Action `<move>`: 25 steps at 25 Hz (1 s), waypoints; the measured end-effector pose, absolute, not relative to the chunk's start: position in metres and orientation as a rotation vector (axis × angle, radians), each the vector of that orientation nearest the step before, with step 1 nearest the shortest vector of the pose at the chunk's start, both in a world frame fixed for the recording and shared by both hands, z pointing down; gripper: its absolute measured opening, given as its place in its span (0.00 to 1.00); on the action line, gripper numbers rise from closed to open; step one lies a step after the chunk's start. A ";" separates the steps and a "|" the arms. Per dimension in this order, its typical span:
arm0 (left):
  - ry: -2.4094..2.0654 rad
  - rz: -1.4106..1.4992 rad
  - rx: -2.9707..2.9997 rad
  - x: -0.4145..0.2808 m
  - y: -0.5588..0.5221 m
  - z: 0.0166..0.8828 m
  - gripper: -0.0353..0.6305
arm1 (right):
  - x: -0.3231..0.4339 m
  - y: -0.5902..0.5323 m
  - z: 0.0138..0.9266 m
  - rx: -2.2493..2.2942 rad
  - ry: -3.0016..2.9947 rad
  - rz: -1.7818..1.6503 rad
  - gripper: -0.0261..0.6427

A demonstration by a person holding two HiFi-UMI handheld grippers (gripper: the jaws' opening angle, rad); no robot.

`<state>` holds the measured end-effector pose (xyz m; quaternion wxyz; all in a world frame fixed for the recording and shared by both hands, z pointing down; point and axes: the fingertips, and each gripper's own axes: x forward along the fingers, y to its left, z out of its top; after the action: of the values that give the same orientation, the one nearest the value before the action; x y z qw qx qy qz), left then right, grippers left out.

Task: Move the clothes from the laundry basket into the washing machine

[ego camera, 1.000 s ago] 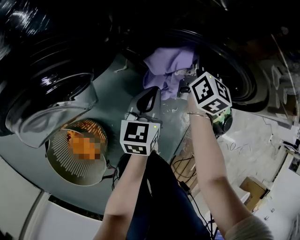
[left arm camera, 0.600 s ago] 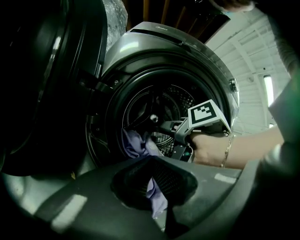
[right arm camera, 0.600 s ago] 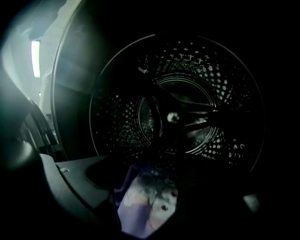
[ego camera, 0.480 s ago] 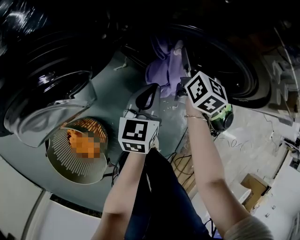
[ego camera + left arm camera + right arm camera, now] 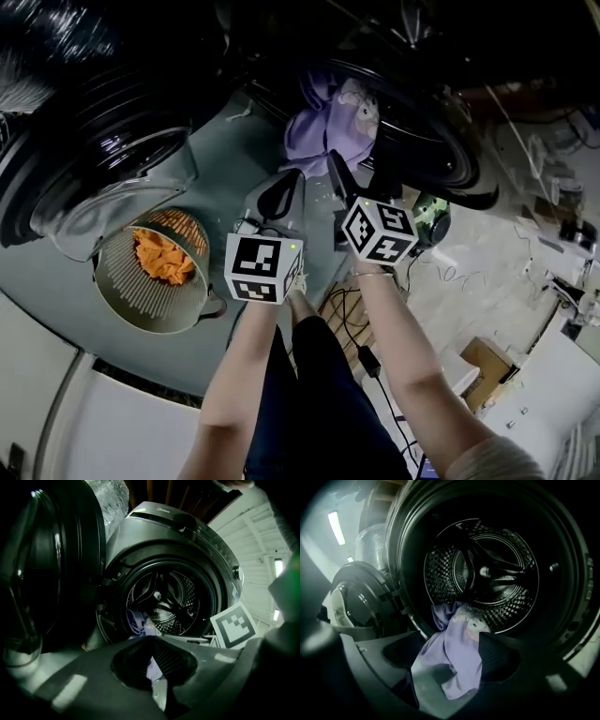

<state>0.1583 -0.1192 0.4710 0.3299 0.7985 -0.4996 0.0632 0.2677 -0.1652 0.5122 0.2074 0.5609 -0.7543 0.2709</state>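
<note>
Purple garment (image 5: 457, 660) draped over washing machine (image 5: 440, 573) drum lip, tail hanging outside. Right gripper (image 5: 452, 644) fingers spread wide either side of it, not clamping. Left gripper (image 5: 153, 641) fingers closed, empty, facing the drum.

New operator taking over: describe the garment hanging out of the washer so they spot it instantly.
Start at the washing machine. Over the lower lip of its open drum hangs the lilac garment, half in, half out. The orange cloth, the only other one, lies in the round laundry basket.
</note>
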 end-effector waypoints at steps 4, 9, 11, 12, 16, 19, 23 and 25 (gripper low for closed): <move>-1.323 0.192 2.067 0.151 -0.113 0.469 0.06 | 0.261 -0.128 0.536 1.424 -2.042 0.793 0.64; -1.330 0.221 2.046 0.144 -0.103 0.485 0.06 | 0.270 -0.111 0.563 1.416 -1.969 0.844 0.63; -1.330 0.222 2.036 0.144 -0.100 0.495 0.06 | 0.275 -0.113 0.580 1.432 -1.937 0.857 0.64; -1.330 0.216 2.031 0.145 -0.099 0.501 0.06 | 0.278 -0.114 0.589 1.440 -1.920 0.856 0.66; -1.313 0.198 2.015 0.153 -0.091 0.526 0.06 | 0.292 -0.118 0.624 1.460 -1.856 0.837 0.71; -1.300 0.204 2.022 0.157 -0.090 0.547 0.06 | 0.295 -0.126 0.649 1.440 -1.838 0.822 0.74; -1.303 0.198 2.075 0.162 -0.093 0.563 0.06 | 0.300 -0.133 0.671 1.432 -1.827 0.797 0.75; -1.300 0.206 2.103 0.166 -0.097 0.569 0.06 | 0.305 -0.135 0.680 1.441 -1.820 0.795 0.75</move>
<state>0.1658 -0.0970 0.5688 0.3246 0.8018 -0.4956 0.0786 0.3052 -0.1354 0.6800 0.3372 0.5529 -0.6983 0.3049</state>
